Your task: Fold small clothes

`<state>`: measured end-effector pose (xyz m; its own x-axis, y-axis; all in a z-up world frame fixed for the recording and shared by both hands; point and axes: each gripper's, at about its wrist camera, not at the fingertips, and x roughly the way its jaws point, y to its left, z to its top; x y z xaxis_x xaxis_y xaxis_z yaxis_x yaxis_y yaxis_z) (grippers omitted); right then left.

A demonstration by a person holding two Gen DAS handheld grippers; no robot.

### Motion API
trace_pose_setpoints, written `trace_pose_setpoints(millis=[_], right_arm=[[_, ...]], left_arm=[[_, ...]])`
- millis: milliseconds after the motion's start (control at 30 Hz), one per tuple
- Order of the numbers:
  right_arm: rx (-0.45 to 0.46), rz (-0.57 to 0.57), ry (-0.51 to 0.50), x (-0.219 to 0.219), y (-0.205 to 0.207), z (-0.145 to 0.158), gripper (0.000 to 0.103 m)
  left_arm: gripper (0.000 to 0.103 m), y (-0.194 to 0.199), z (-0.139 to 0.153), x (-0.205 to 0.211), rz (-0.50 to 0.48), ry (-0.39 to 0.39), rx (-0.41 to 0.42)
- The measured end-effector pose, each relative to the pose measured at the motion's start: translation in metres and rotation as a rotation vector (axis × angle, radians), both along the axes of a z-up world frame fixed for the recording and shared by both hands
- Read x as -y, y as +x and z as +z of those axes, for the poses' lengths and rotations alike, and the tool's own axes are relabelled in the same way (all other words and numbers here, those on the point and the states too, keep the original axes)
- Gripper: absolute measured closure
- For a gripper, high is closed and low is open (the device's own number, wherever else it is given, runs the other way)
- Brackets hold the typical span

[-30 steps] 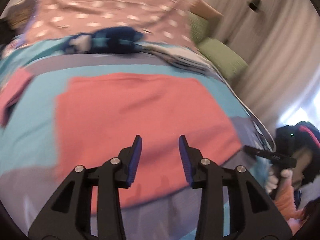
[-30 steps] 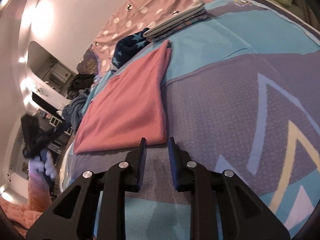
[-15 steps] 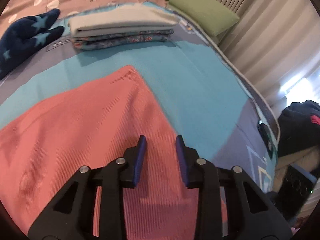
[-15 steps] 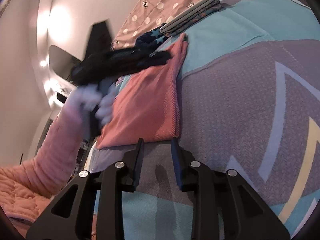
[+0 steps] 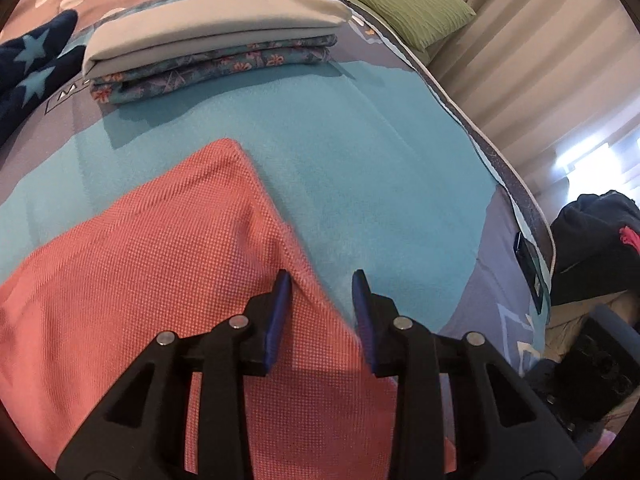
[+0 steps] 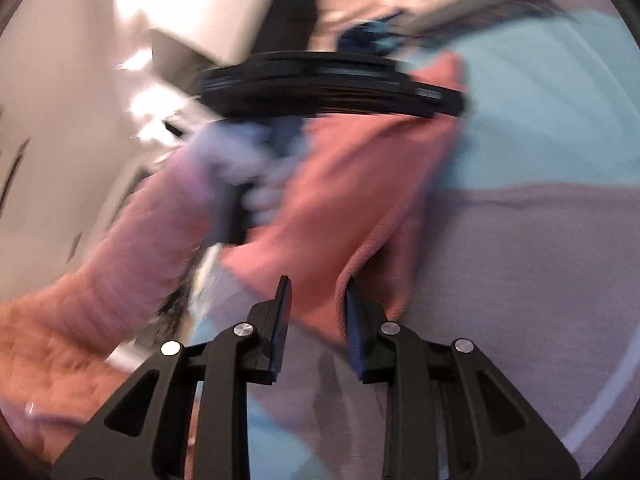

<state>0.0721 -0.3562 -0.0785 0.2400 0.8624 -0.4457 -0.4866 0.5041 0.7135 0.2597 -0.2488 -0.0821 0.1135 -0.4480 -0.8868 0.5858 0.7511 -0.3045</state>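
Your left hand-held gripper and right hand-held gripper straddle the soft, limp pink cloth's edge half-open, gripping nothing; pinch its 12 o'clock corner.

Folded stack behind flat cloth

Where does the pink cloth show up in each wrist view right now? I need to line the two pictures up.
Left wrist: the pink cloth fills the lower left, its right edge between the open left gripper fingers.
Right wrist: the cloth lies at centre, blurred, its near corner between the right gripper fingers.
Shared landmark: the folded stack beyond the cloth.
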Motion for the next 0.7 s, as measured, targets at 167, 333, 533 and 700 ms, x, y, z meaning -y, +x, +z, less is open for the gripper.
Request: trace_pose_setpoints(millis=[167,333,533,700], right_arm=[[-0.104,-0.029,-0.096,-0.003,0.016,-0.019,0.077],[-0.139,0.113,-0.031,-0.017,0.032,-0.026,0.076],[-0.151,0.23,-0.013,-0.02,0.02,-0.031,0.077],[-0.107,0.116,-0.131,-0.023,0.016,-0.017,0.081]], left_arm=[[0.067,-0.004,-0.001,0.006,-0.044,0.033,0.034],[0.065,-0.002,-0.002,0.009,-0.045,0.031,0.033],[0.065,-0.002,-0.005,0.012,-0.05,0.022,0.054],[0.065,-0.012,0.004,0.008,-0.037,0.01,0.111]])
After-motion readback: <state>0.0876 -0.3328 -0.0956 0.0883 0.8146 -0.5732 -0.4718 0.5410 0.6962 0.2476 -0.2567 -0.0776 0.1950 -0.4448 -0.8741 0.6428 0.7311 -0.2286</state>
